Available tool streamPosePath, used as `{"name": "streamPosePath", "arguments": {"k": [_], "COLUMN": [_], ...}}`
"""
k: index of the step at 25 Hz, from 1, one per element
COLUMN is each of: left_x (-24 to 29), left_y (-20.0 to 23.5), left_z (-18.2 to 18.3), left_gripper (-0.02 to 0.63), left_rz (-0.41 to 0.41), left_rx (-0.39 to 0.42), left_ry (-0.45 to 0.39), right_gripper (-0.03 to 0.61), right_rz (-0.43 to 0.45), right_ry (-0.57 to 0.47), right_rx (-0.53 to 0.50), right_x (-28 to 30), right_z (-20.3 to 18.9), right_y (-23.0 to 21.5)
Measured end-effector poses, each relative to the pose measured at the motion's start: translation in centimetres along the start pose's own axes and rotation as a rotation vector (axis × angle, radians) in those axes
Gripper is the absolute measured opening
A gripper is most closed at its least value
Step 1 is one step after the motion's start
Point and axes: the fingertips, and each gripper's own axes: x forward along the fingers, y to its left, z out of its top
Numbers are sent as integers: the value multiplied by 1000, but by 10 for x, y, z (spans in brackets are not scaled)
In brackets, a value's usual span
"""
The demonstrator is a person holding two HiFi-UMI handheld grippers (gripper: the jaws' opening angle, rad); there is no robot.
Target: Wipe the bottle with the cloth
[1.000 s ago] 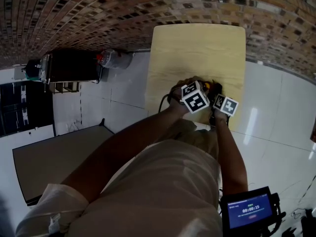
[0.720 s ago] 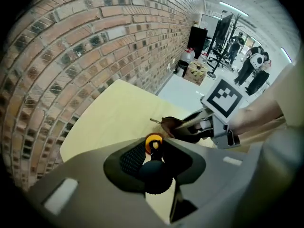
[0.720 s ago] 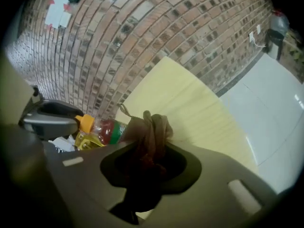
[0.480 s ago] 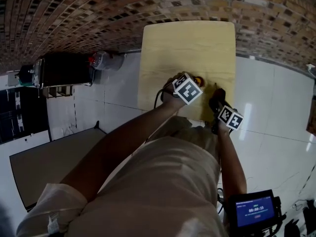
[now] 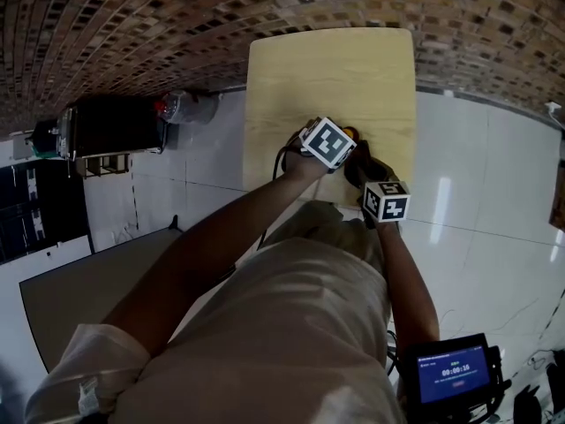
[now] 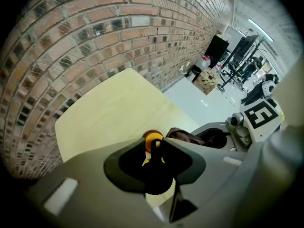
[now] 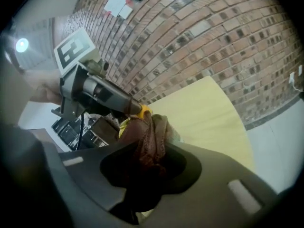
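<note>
A bottle with an orange cap (image 5: 351, 133) stands near the front edge of the pale wooden table (image 5: 335, 69). My left gripper (image 5: 330, 143) points steeply down and is shut on the bottle (image 6: 153, 138) near its top. The yellow label (image 7: 124, 123) and the cap (image 7: 143, 110) show past the cloth. My right gripper (image 5: 374, 182) comes in from the right and is shut on a bunched brown cloth (image 7: 150, 133). The cloth (image 6: 186, 136) lies against the bottle's side just under the cap. The bottle's lower body is hidden by the grippers.
A brick wall (image 5: 177, 25) runs behind the table. White tiled floor (image 5: 494, 193) surrounds it. A dark cabinet (image 5: 124, 122) and a water jug (image 5: 190, 106) stand at the left. A small screen (image 5: 450, 374) sits at the lower right.
My right gripper swung out toward the table's near edge, then rose and rolled back in against the bottle with the cloth. The left gripper stayed put but rolled.
</note>
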Motion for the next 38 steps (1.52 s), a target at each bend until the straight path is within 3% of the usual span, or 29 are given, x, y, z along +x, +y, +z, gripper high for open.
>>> {"name": "streamPosePath", "arguments": {"k": [6,13,20,24,26,28,34,38], "left_x": [0,-3,2,-1,-1,0,-9,-9], "left_y": [-1,7,6,0,-3,-8,-32,-55], "left_z": [-2,5,6,8,5,-1,-4,-17], "left_gripper": [126,124,124,124,124,124,126,126], "left_rz": [-1,28,4,-19,-47,-86,-173,-196], "left_rx": [18,62,82,121,177,257,534,741], "left_ry": [-7,-20,-16,-25,-19,-2,-4,-1], "right_gripper": [94,94,95,94,94,94,95,95], "right_rz": [-1,-37,-60,14,57,82,73,61], "right_ry": [67,157,238,242,250,262,196,153], "right_rx": [-42,48,269,537,639,647,554,438], "right_x": [35,64,84,86,82,67,-1,-28], "right_z": [-6,-22,-45,-49,-52,-53,-28,3], "right_y": [6,-15,-41,-41,-37,-36,-68,-89]}}
